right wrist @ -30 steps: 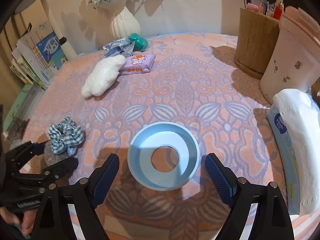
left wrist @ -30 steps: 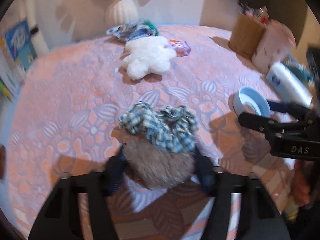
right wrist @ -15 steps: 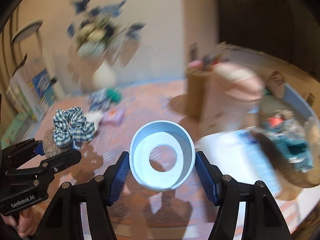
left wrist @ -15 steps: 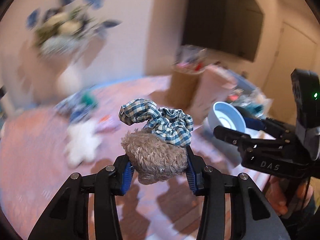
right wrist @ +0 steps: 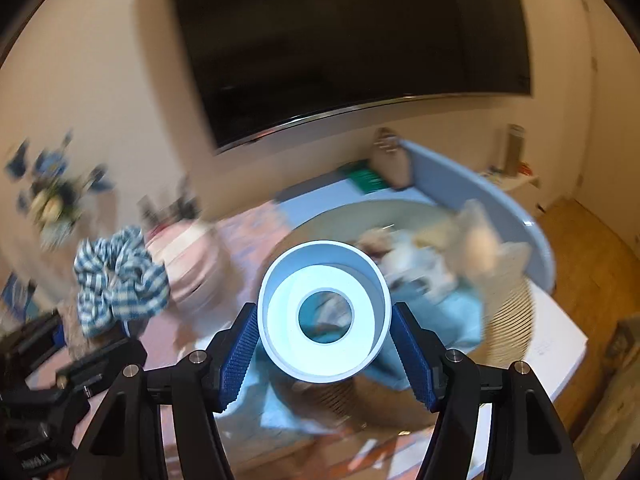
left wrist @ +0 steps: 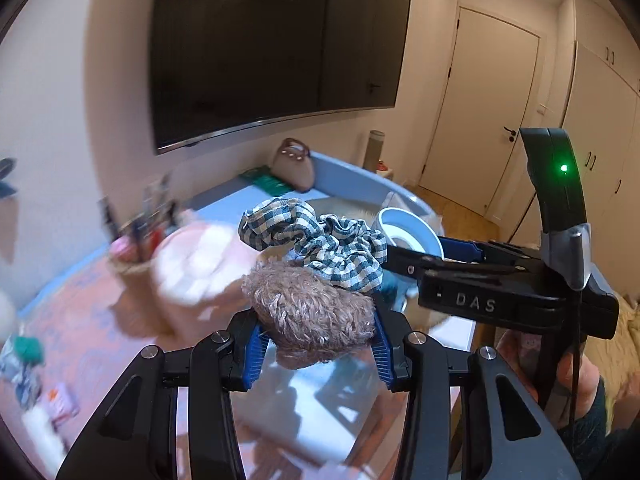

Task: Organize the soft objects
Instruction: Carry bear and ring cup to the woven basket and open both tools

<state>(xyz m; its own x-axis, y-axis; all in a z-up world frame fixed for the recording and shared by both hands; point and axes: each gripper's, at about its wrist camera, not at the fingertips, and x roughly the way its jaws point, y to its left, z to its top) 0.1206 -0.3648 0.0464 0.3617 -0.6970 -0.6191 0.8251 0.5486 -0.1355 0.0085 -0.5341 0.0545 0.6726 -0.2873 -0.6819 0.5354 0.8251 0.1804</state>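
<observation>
The carrying step is in hand; both loads are off the patterned pink table [left wrist: 80, 320] and in the air, with the wall-mounted dark television [left wrist: 276, 48] filling the background of both views.

The left tongs [left wrist: 316, 340] are clamped on a fuzzy brown plush lump [left wrist: 310, 312], their blue ribbed pads [left wrist: 252, 354] pressing into its sides; a blue-and-white checked fabric scrunchie [left wrist: 316, 240] rides loosely on top of it, gripped by nothing that I can see.

The right tongs [right wrist: 324, 340] are closed on a light-blue hollow plastic ring, like a tape roll [right wrist: 324, 312], their pads tight against its outer wall; their jaws have just been narrowing onto it.

Beyond the ring, a round woven basket [right wrist: 508, 320] holds a pale plush toy [right wrist: 476, 248] and some blue cloth [right wrist: 460, 312]; it looks the likely destination, though that is my guess.

The next move calls for bringing each load over the basket's mouth, lowering before letting go, and keeping the left tongs level, since the scrunchie could slide off if they tilt.
</observation>
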